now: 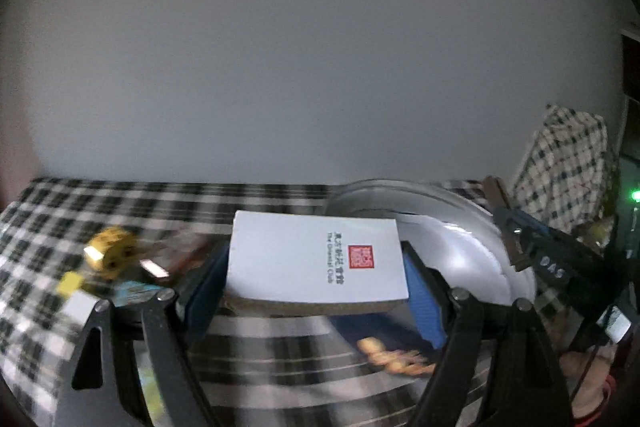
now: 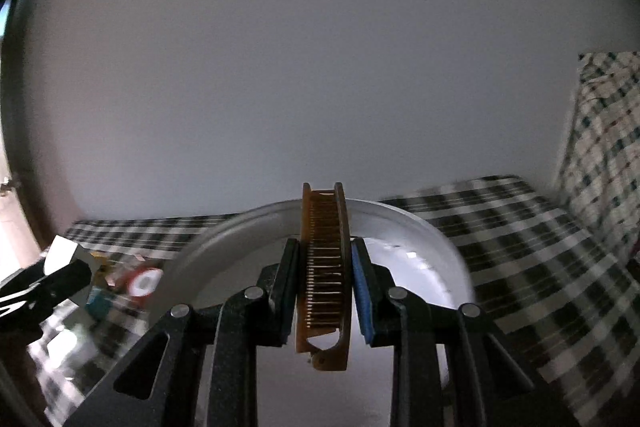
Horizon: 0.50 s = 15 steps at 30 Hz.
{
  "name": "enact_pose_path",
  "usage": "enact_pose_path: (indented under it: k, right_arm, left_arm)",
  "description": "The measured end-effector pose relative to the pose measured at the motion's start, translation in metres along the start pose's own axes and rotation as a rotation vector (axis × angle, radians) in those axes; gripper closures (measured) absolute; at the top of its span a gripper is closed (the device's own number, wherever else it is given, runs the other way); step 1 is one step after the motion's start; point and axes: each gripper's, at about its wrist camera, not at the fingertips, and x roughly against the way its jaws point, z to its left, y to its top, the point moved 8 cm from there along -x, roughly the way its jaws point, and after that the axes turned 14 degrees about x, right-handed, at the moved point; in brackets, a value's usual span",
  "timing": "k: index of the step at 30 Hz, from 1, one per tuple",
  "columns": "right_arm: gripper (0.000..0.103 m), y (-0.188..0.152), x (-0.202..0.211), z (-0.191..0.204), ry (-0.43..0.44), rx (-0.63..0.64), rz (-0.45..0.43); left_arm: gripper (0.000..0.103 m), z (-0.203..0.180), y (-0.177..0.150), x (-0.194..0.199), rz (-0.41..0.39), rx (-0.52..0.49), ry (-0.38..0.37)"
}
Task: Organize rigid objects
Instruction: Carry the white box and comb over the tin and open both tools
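Yellow toy and checked tablecloth motion-blurred.

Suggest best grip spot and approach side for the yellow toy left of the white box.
Tentatively: take the yellow toy across its rounded body, coming from above, with the fingers closing on its two flatter faces. It lies on the checked cloth with small items crowding its near side, so a side approach looks blocked. Blur hides finer detail.
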Motion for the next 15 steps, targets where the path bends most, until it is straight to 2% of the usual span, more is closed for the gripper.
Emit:
enact_pose_path:
  k: [4, 8, 15]
  right_arm:
    - [0.075, -0.007, -0.002, -0.032, -0.046, 0.004, 0.027]
    - [0.075, -0.015, -0.011, -0.048, -0.098, 0.036, 0.067]
    - [0.075, -0.024, -0.023, -0.056, -0.103, 0.031, 0.125]
  left_arm:
    - [0.022, -0.032, -0.008, -0.019, 0.016, -0.037, -0.016]
    - [0.022, -0.061, -0.019, -0.036, 0.041, -0.058, -0.014]
    - [0.022, -0.074, -0.028, -0.058, 0.082, -0.066, 0.009]
